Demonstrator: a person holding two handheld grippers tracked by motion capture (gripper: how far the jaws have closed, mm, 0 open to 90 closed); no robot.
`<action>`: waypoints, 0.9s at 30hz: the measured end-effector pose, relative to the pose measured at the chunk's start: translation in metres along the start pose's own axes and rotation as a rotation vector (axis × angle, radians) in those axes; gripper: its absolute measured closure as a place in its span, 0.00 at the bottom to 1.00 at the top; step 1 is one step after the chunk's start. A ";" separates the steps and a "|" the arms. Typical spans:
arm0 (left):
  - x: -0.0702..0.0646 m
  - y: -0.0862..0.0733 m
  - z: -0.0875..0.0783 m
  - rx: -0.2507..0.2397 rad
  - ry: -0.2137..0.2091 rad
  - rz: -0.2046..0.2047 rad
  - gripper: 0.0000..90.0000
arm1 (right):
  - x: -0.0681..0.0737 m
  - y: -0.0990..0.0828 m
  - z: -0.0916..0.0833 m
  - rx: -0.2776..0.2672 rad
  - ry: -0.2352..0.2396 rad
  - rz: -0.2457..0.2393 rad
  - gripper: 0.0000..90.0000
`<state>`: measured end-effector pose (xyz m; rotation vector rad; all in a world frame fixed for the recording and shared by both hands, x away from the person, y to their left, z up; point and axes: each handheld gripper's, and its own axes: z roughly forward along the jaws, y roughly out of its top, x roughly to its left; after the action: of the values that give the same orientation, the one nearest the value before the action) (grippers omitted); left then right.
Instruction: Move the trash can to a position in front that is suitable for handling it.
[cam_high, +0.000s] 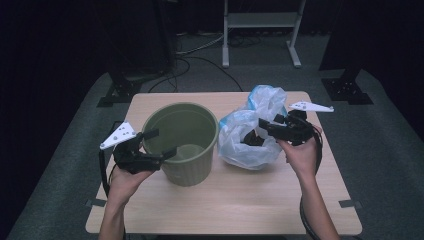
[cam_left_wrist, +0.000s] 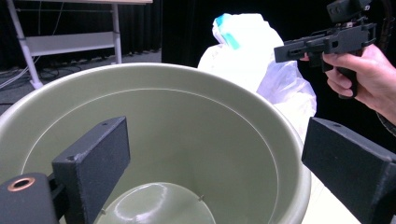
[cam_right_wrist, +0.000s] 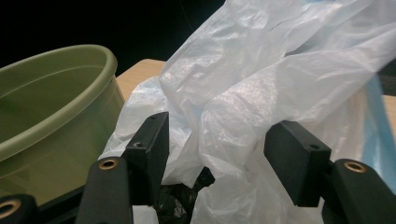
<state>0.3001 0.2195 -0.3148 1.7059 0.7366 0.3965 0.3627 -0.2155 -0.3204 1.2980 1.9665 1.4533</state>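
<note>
In the high view, a wooden table (cam_high: 225, 200) is seen from above. A green bin (cam_high: 182, 142) stands upright left of centre, mouth up. Just beside it on the right, touching or nearly so, a white and blue plastic bag (cam_high: 250, 132) sits crumpled with its mouth partly open. The left gripper (cam_high: 152, 145) is held at the bin's near-left rim, jaws spread, one inside the wall and one outside; no squeeze is seen. The right gripper (cam_high: 260, 132) is pointed leftward into the bag's open top from the right side. The right hand (cam_high: 302, 157) is clearly the nearer one to the bag.

In the left gripper view, the bin (cam_left_wrist: 196, 121) wall is seen passing between the spread jaws without being pinched. The bag (cam_left_wrist: 261, 65) rises beyond the far rim, and the other gripper (cam_left_wrist: 285, 51) is held beside it.

In the right gripper view, the jaws stand wide apart with a fold of the bag (cam_right_wrist: 243, 126) between them; the pads are not seen pressing on it. The bin (cam_right_wrist: 56, 116) lies to the left. The film lies directly ahead, so closing on it appears to be the likely next move.
</note>
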 end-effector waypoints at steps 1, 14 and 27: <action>0.000 0.000 0.000 0.000 0.001 0.000 0.07 | 0.001 0.001 -0.001 -0.005 -0.005 -0.004 0.44; 0.001 0.000 -0.002 -0.003 0.006 -0.001 0.07 | -0.002 0.011 -0.029 -0.081 0.000 0.009 0.43; -0.002 0.000 -0.002 0.000 0.007 0.006 0.07 | -0.005 0.002 -0.052 -0.116 0.045 0.027 0.43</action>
<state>0.2976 0.2201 -0.3140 1.7079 0.7366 0.4068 0.3278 -0.2479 -0.2993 1.2569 1.8684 1.5971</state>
